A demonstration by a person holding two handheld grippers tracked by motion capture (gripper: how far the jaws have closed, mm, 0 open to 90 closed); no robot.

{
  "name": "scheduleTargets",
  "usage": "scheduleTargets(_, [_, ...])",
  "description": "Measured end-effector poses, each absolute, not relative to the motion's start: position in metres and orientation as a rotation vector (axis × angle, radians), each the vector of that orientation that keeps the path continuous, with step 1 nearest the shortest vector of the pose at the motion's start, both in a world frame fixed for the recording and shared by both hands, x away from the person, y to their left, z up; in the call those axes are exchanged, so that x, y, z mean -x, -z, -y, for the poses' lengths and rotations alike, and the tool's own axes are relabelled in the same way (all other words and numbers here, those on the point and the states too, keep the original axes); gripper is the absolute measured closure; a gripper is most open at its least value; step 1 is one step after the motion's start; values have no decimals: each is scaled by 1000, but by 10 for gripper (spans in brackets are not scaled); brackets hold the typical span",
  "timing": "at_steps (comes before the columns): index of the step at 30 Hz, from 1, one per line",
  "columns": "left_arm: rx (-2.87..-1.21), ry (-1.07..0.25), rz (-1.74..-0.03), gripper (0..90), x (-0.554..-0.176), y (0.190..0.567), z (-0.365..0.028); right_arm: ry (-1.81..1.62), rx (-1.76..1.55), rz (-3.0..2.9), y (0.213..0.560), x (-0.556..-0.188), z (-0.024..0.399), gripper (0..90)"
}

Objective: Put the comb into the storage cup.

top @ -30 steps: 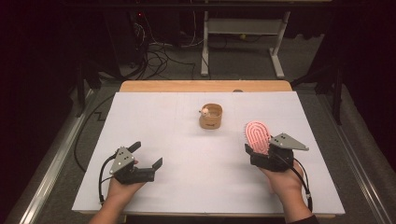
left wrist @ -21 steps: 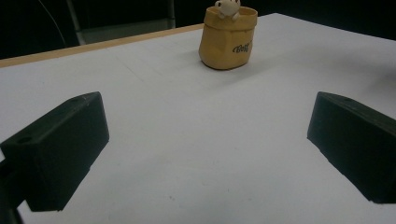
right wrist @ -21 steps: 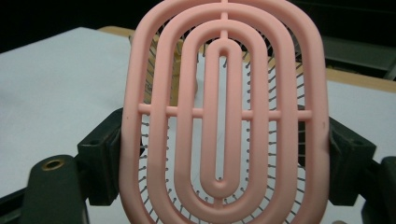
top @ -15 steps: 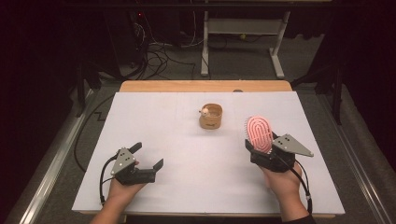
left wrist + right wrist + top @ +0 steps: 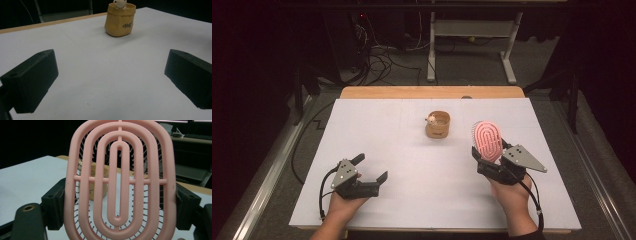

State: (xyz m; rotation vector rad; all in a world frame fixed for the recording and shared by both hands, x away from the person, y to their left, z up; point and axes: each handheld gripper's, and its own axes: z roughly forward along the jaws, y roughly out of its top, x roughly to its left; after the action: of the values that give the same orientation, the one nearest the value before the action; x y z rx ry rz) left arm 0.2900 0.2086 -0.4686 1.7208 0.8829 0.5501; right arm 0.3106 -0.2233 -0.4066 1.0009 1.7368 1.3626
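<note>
A pink hairbrush (image 5: pixel 487 140) is clamped upright in the right hand-held gripper (image 5: pixel 490 159). The left hand-held gripper (image 5: pixel 372 170) is kept apart above the counter (image 5: pixel 412 150), nothing being held.

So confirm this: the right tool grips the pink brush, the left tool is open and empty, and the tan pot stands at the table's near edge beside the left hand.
One thing is off: the tan pot stands mid-table, toward the far side, well clear of the left tool. The high view shows it. The right tool does grip the pink brush, and the left one is open and empty.
</note>
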Motion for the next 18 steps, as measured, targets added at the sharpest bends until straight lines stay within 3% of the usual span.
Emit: scheduleTargets(18, [-1714,-545,-875,0,-289,460,-201,-1396,-955,-1634,407,-297,236,200])
